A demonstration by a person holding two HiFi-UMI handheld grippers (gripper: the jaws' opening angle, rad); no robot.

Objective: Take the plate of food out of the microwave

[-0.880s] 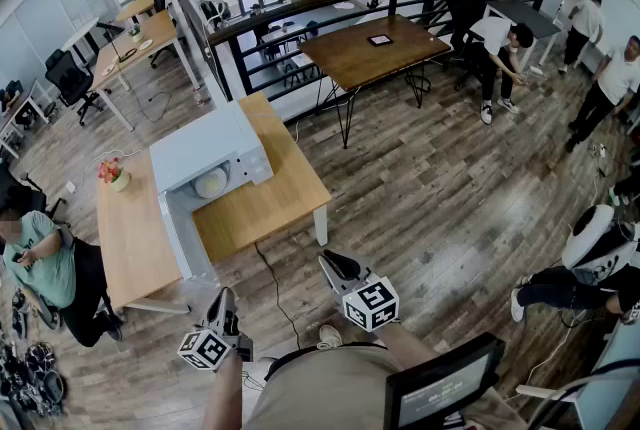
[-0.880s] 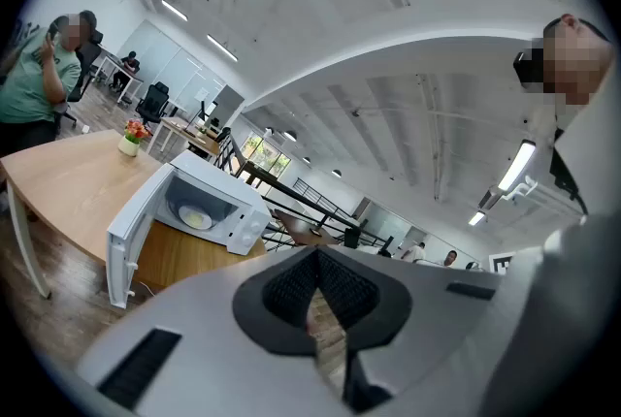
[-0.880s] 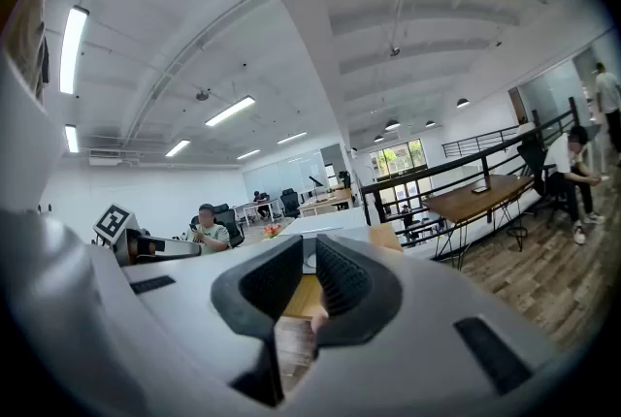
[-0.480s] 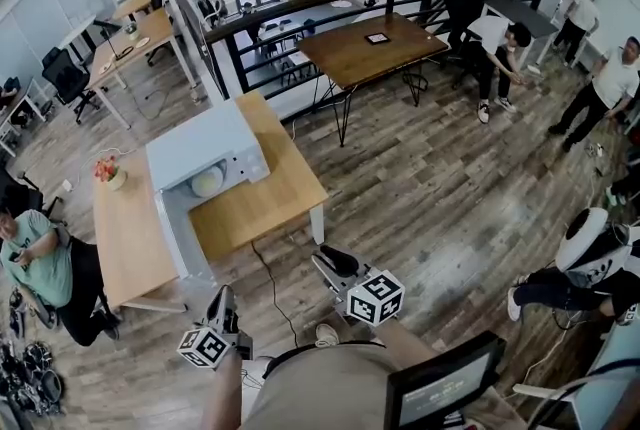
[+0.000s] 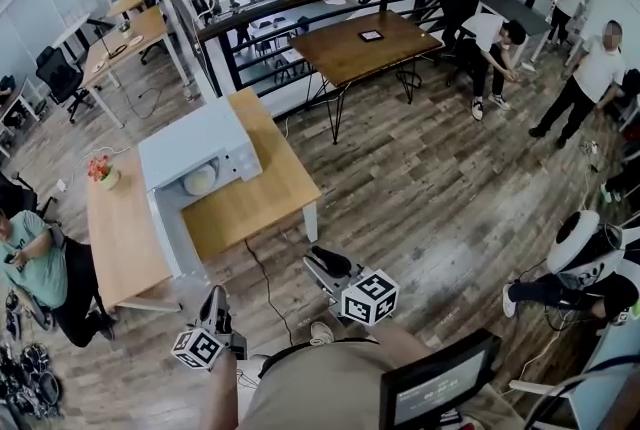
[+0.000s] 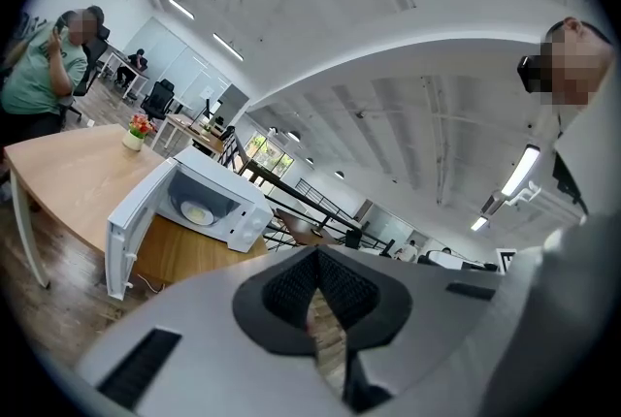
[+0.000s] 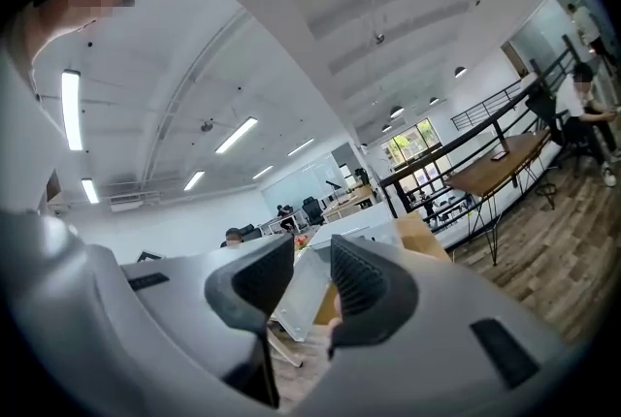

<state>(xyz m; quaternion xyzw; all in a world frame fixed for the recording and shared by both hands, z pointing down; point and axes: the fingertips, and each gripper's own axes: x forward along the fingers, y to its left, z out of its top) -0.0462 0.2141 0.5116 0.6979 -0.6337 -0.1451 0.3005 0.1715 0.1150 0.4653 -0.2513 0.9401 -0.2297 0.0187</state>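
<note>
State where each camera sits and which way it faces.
Head view: on the person's head, facing steeply down at the table and open microwave; left gripper, right gripper and chest show below.
Left gripper view: on the left gripper, facing along its shut jaws toward the microwave with the plate inside; torso shows right.
Right gripper view: on the right gripper, facing between its parted jaws toward the microwave; torso shows left.
All three share the microwave.

A potted flower (image 5: pixel 102 172) stands at the worktop's (image 5: pixel 125 238) far left corner; a seated person (image 5: pixel 35 263) in green waits beside its left edge.
</note>
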